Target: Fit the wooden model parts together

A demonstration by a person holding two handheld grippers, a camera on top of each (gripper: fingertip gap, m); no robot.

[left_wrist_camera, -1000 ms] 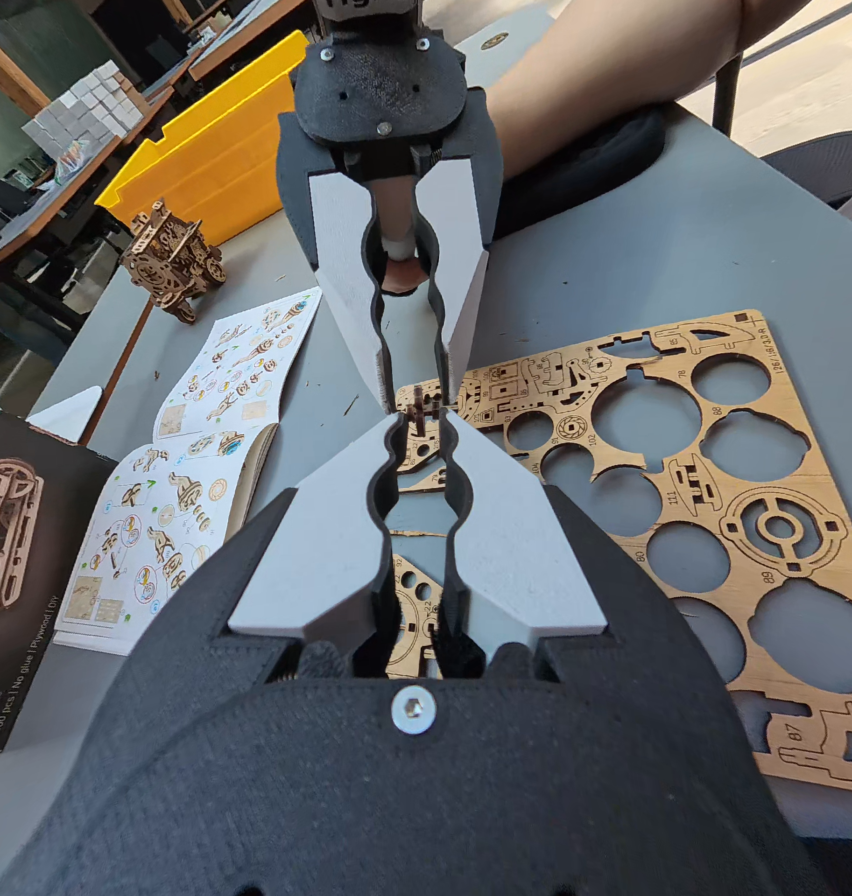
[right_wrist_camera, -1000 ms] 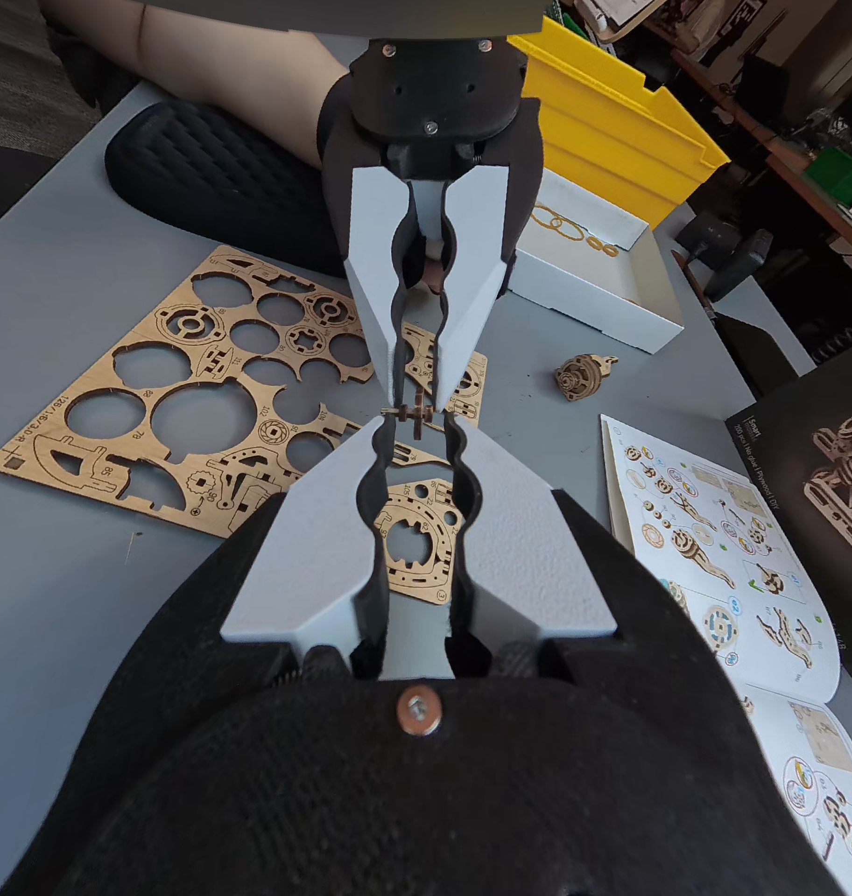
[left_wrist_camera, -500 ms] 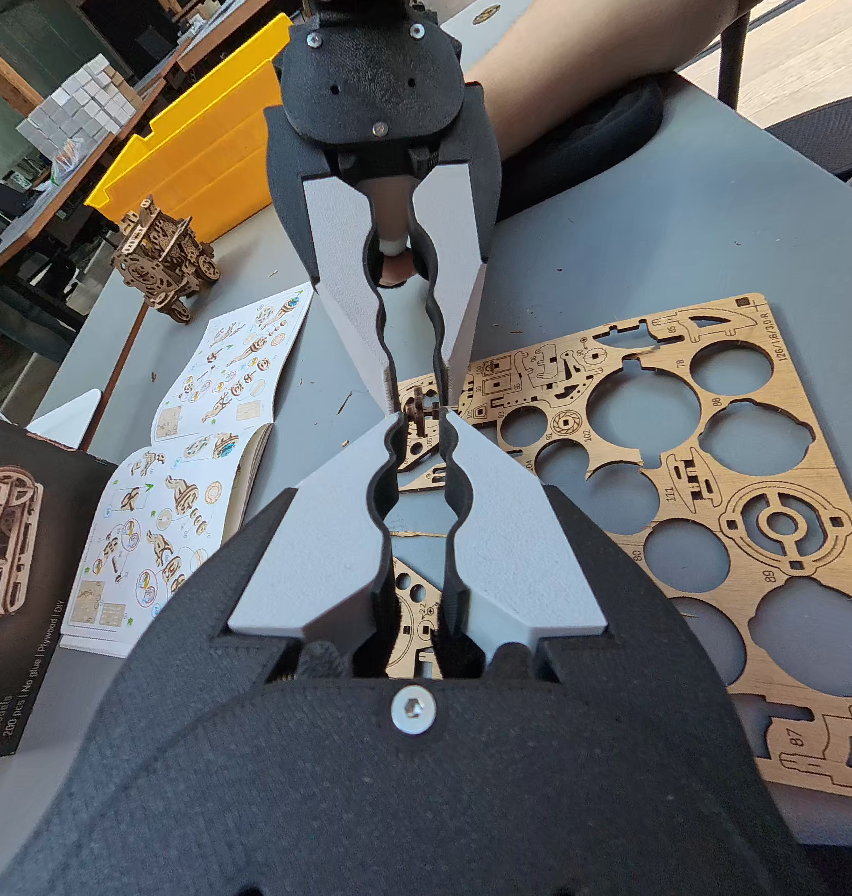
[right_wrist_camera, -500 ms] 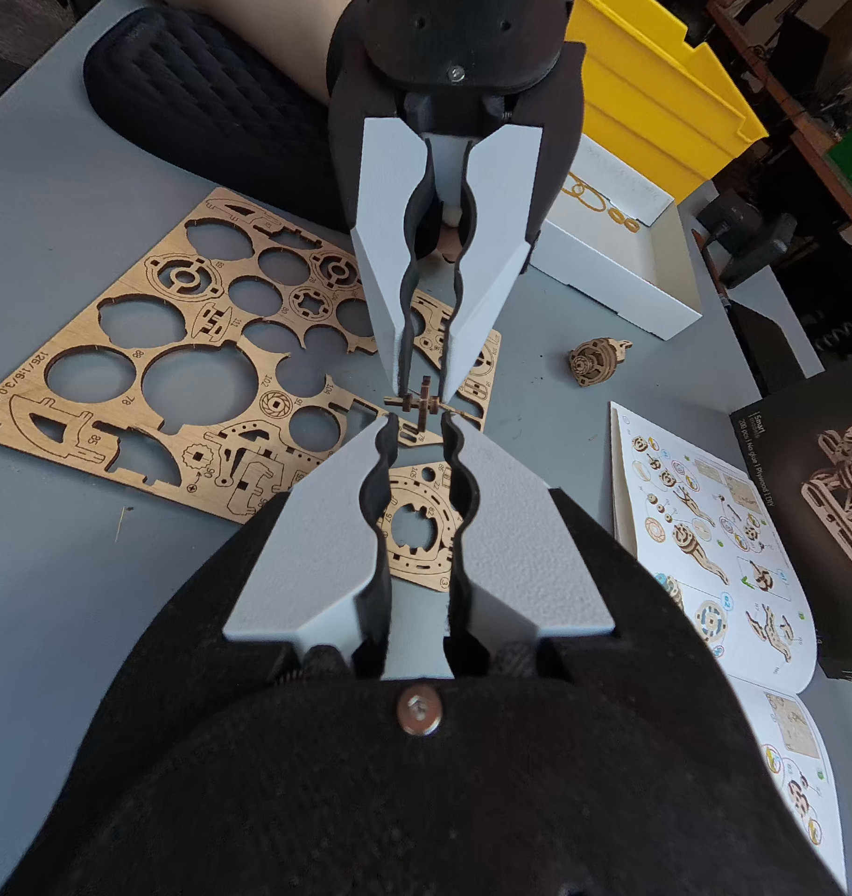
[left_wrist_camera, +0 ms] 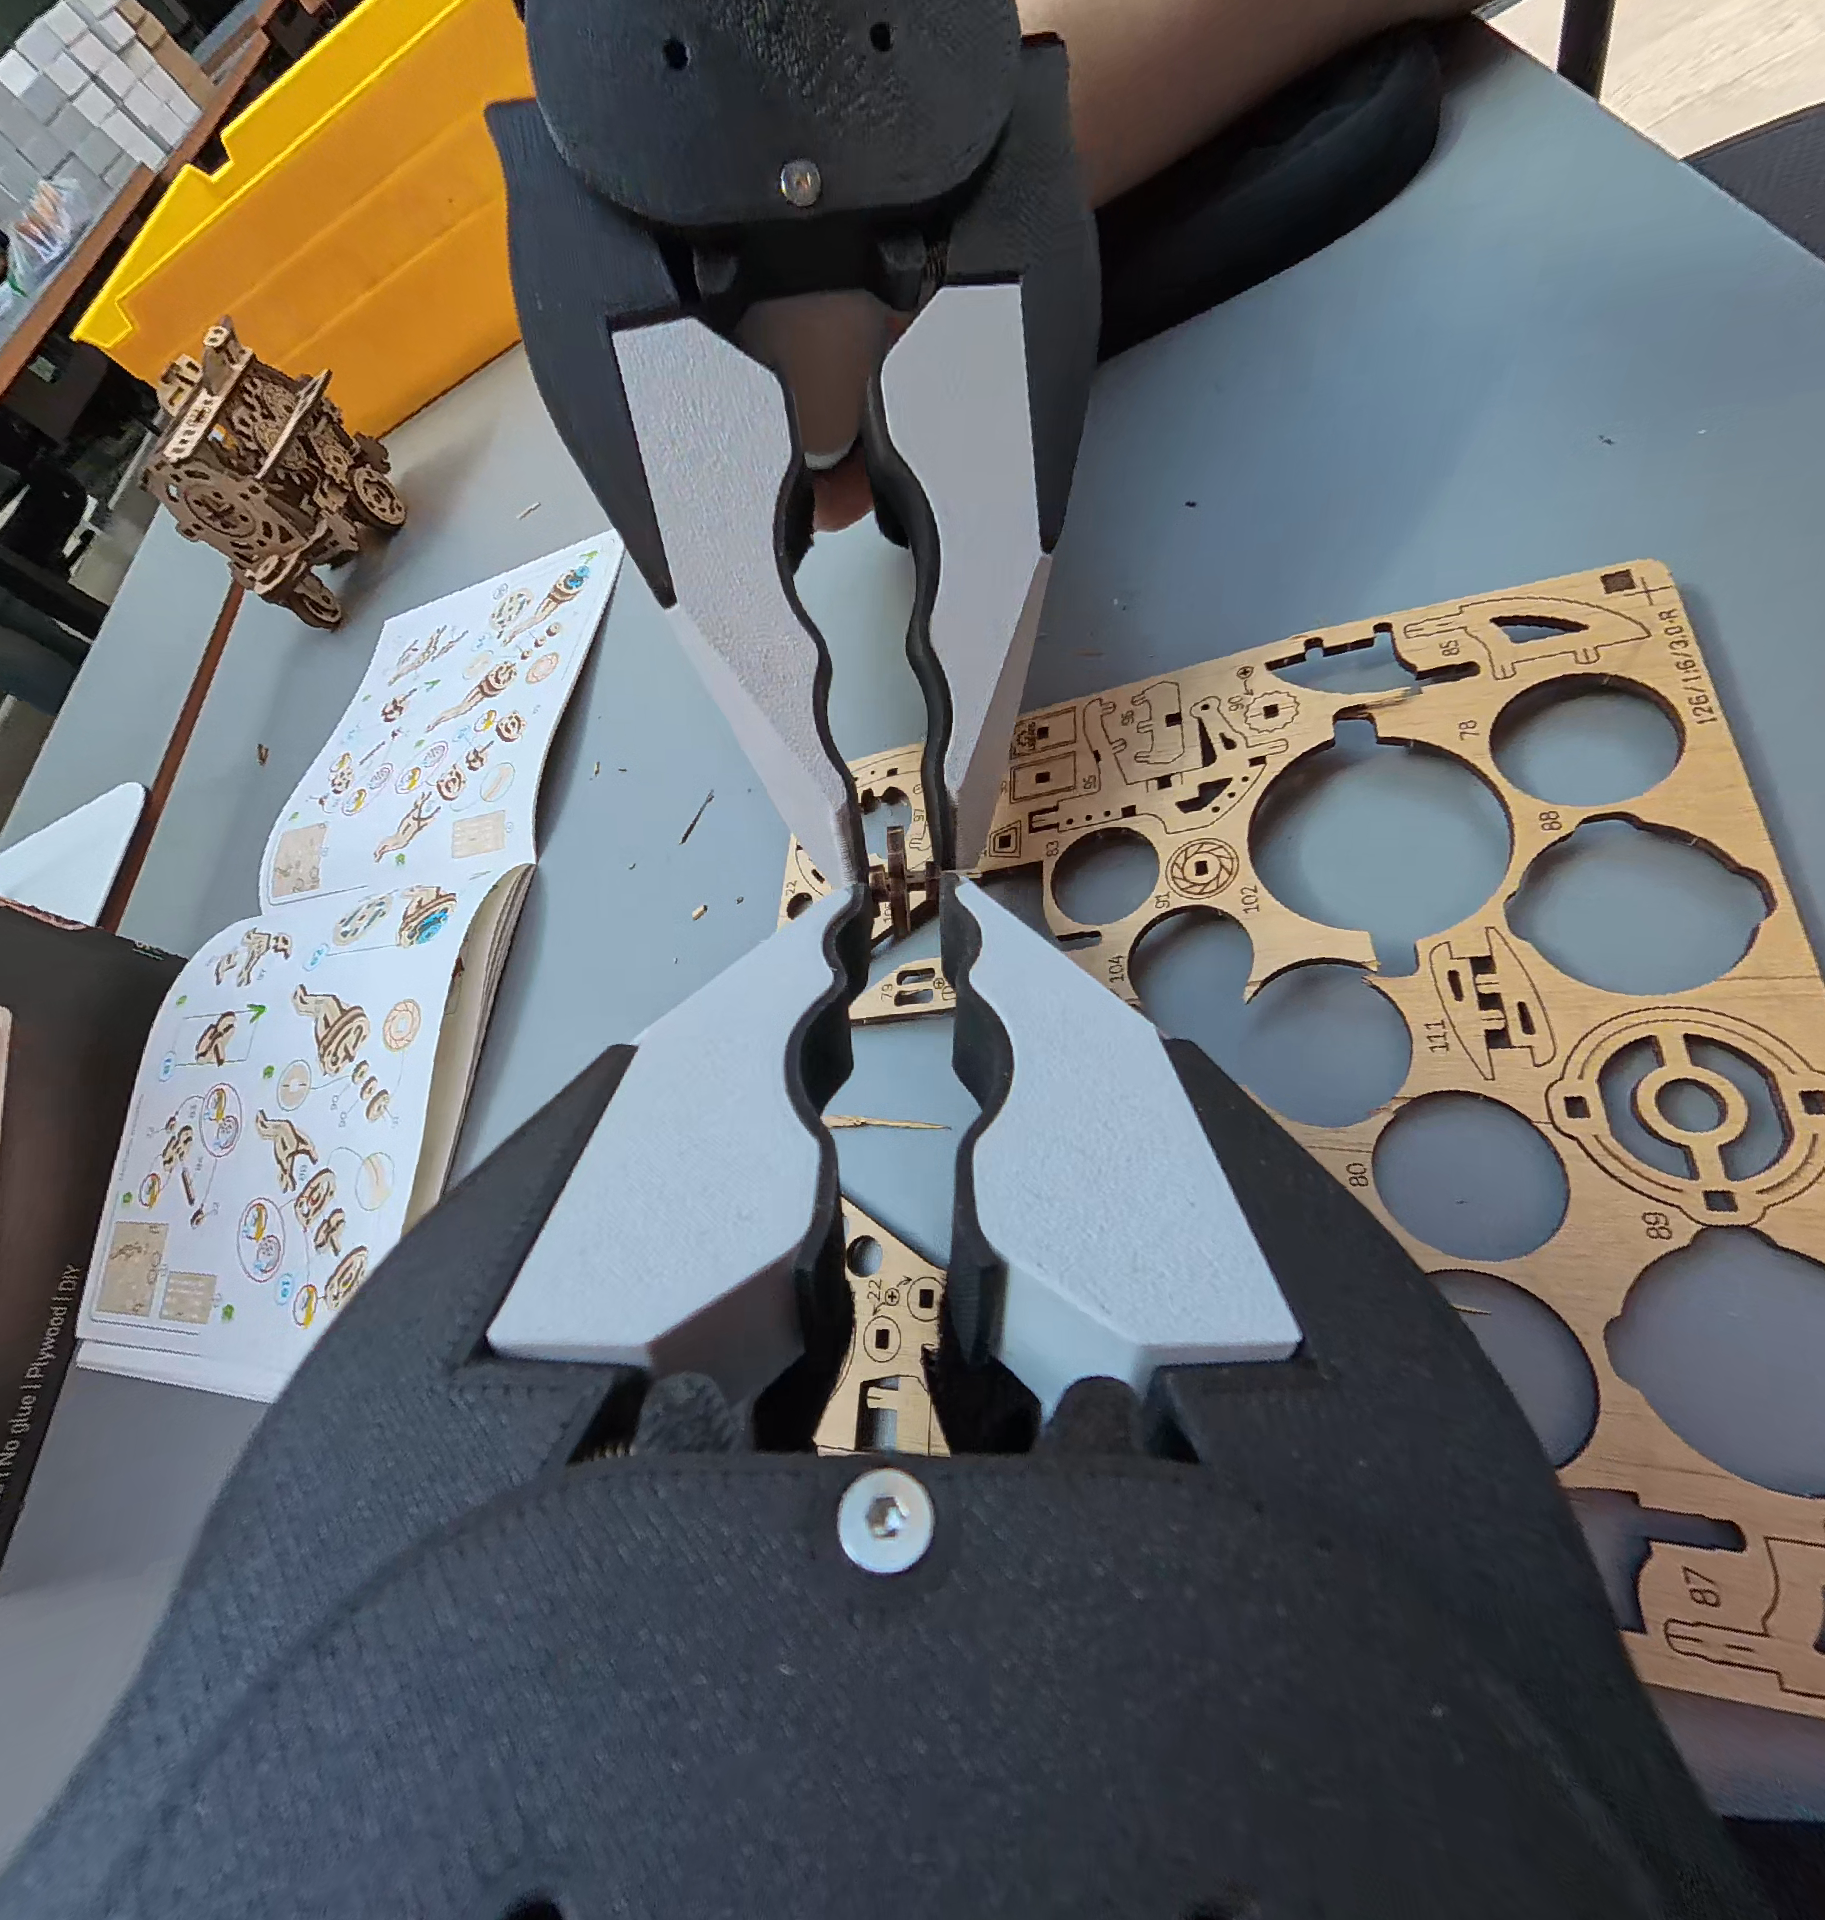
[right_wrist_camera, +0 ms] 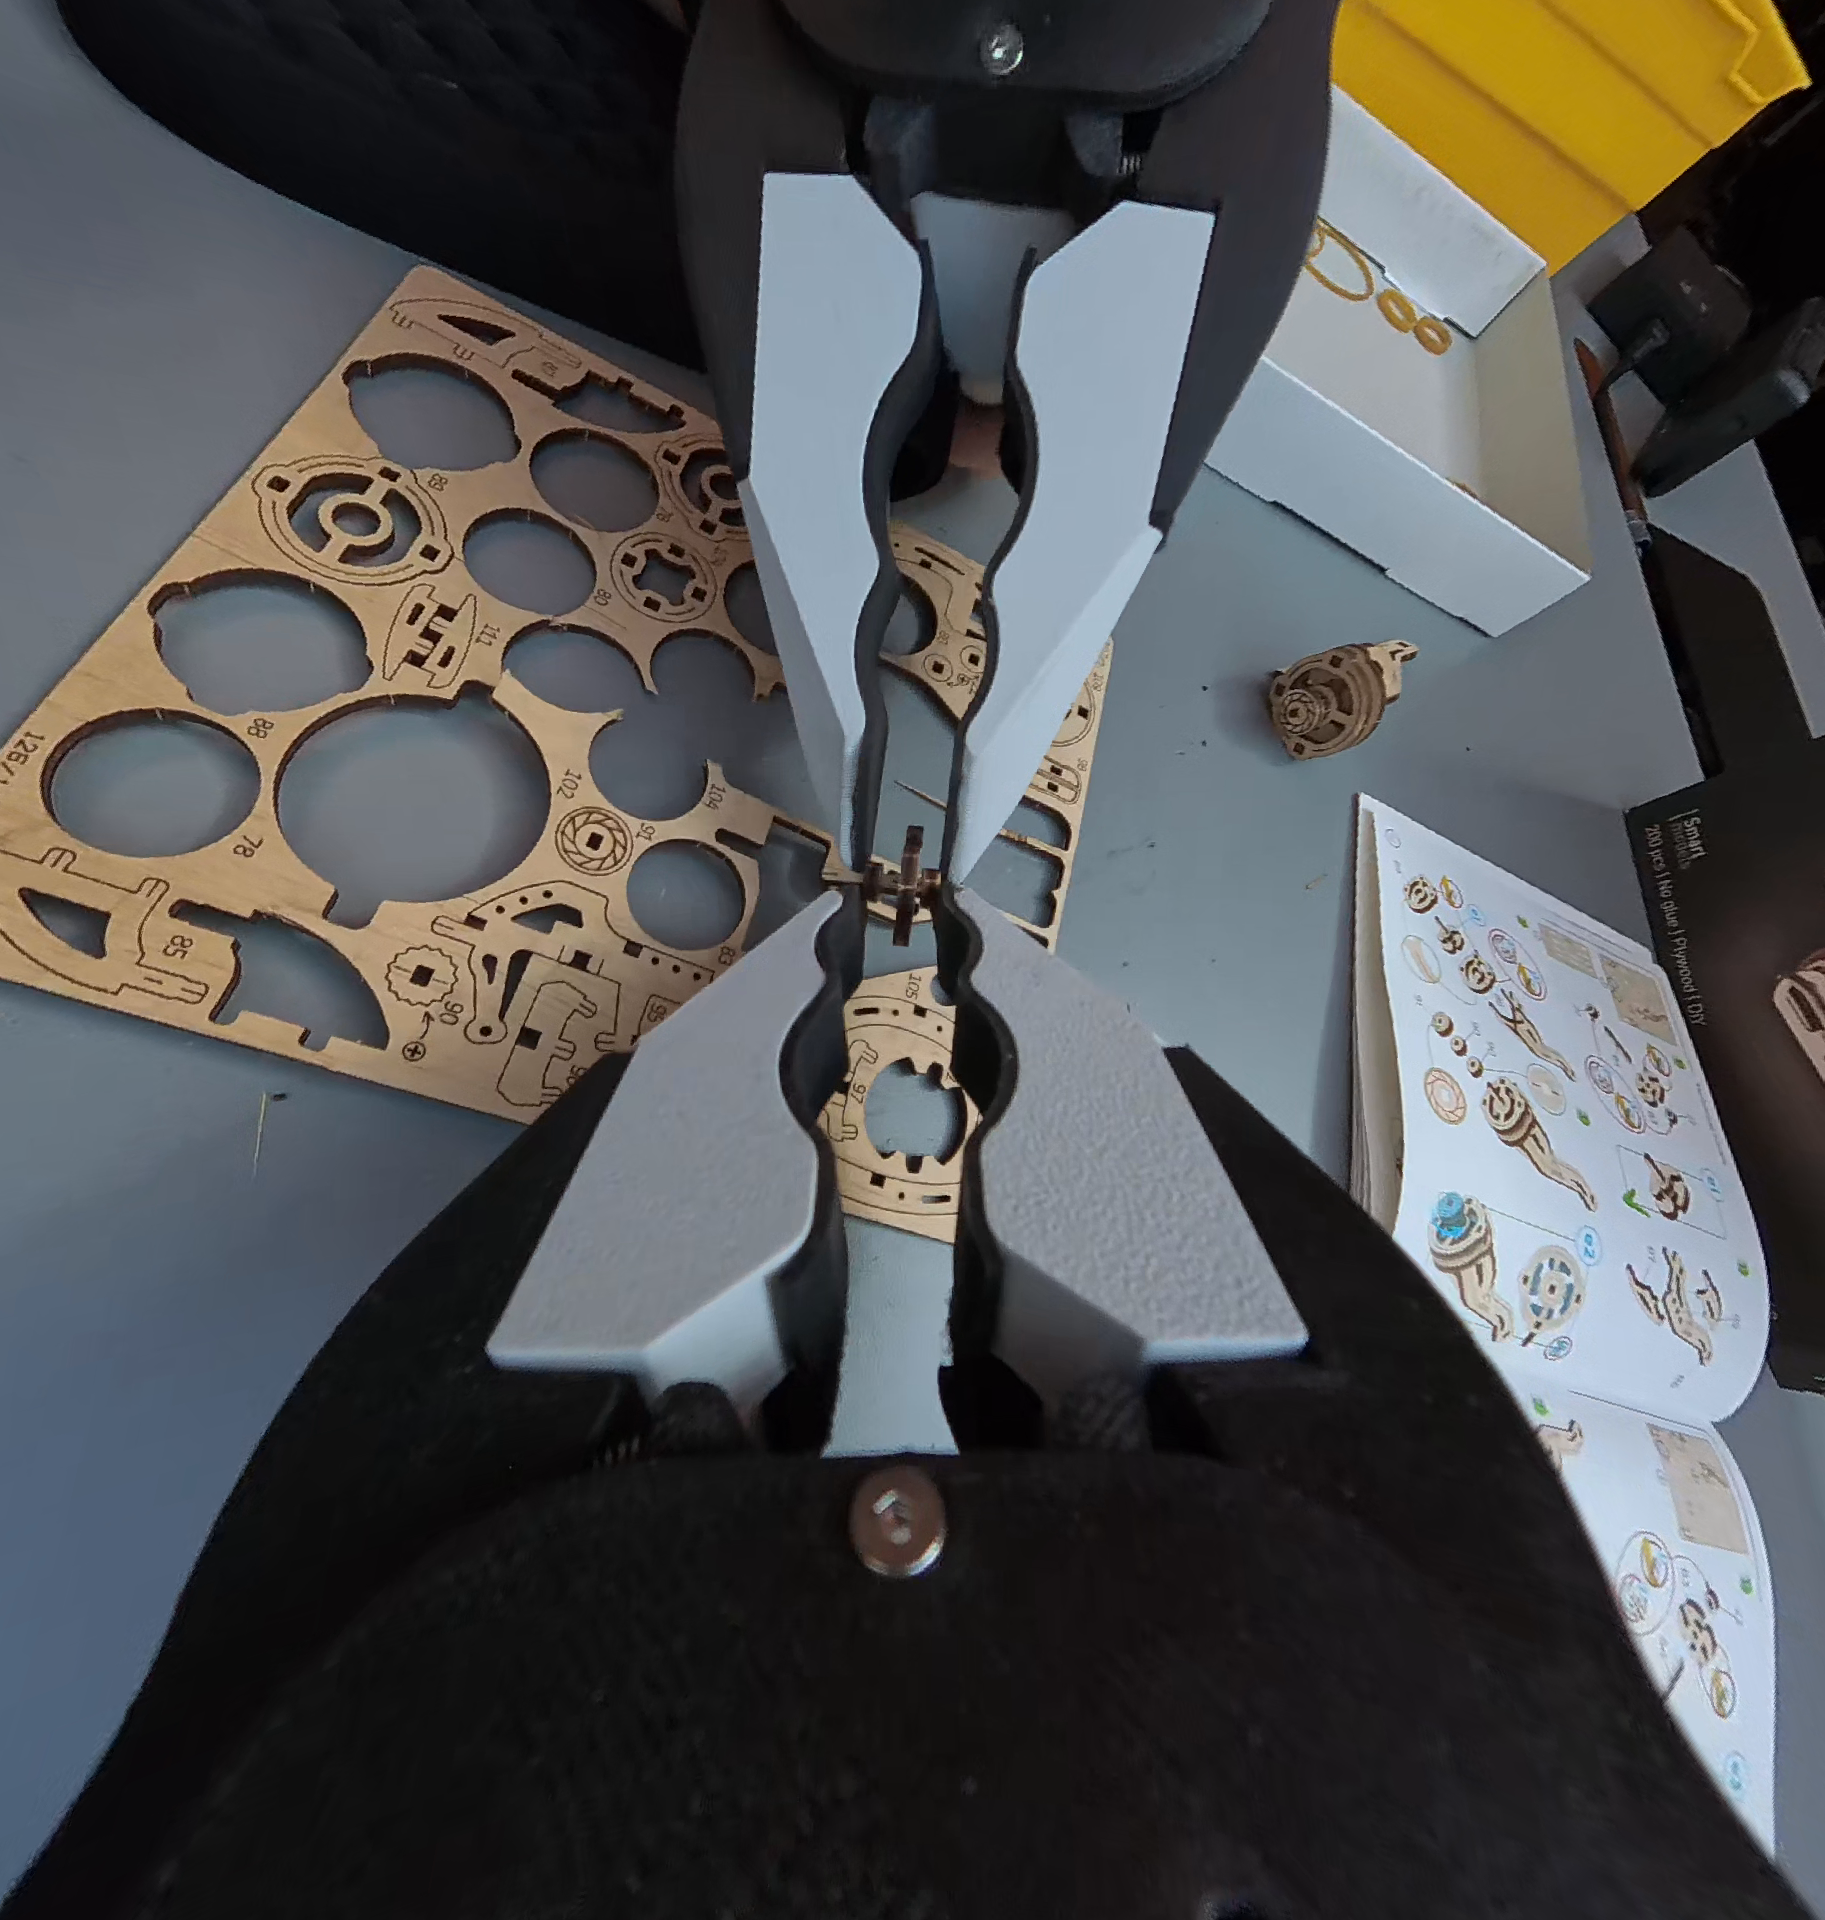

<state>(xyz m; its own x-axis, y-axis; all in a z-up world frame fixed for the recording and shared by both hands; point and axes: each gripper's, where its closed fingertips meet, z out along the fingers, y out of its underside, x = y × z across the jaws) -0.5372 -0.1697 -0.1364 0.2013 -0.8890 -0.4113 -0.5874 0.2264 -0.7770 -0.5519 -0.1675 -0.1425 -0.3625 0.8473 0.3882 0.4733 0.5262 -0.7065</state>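
Your left gripper [left_wrist_camera: 897, 906]: narrow, tips pinching the small wooden assembly [left_wrist_camera: 900, 885] | your right gripper [right_wrist_camera: 895, 912]: narrow, gripping the same piece tip-to-tip | assembly held above the plywood sheet [left_wrist_camera: 1510, 914] on the grey table [left_wrist_camera: 1303, 447].

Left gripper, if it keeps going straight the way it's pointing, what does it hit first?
The left gripper meets the right gripper almost at once: their tips face each other nearly touching, with the small wooden parts pinched between them. Those parts come first, though exact depth is hard to judge.

Wooden parts [left_wrist_camera: 895, 888] too small to tell
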